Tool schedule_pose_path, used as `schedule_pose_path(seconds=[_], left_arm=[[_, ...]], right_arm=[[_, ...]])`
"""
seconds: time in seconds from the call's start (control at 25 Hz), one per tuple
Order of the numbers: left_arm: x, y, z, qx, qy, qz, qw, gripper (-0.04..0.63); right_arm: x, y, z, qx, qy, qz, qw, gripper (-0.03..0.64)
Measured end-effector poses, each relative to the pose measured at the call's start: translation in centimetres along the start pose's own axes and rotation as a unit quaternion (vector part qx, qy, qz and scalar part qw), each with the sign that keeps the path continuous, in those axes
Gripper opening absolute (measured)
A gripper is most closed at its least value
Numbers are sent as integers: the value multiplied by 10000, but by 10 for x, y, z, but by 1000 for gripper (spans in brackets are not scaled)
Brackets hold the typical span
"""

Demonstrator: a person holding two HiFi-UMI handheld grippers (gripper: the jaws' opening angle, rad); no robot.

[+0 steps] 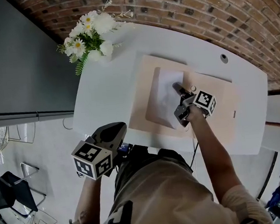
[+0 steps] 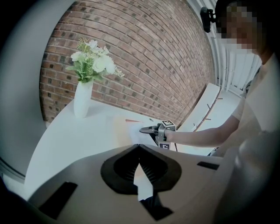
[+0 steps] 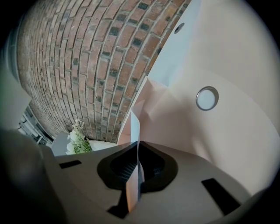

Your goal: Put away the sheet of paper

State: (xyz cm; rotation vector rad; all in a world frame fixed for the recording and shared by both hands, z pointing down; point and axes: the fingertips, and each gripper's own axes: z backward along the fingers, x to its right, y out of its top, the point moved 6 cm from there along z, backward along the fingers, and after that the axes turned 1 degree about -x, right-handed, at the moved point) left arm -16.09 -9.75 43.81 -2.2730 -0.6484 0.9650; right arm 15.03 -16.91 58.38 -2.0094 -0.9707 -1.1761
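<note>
Since the right tongs (image 1: 178, 88) are closed on the right edge of the sheet of paper (image 1: 167, 95), the coming move turns on how the sheet runs from them. It spreads away to the left over the peach mat (image 1: 218, 106), and its long axis points from the person toward the brick wall (image 1: 209, 9). In the right gripper view the pinched edge stands upright between the ribbed black pads (image 3: 153, 168), thin, limp and slightly creased. The mat looks smooth and matte, lying flat on the glossy white bench (image 1: 108, 92). The left tongs (image 1: 116, 130) hang well apart, off the bench's near edge, with tips together on nothing. The right tongs are plainly the nearer, and I judge a lift would let the sheet droop.
</note>
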Motion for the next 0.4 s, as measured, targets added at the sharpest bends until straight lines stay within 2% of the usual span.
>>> schedule_pose_path(seconds=[0.4], left_arm=[[-2, -4, 5, -42, 44, -11, 10000, 15]], right_arm=[[1, -8, -6, -26, 30, -69, 10000, 23]])
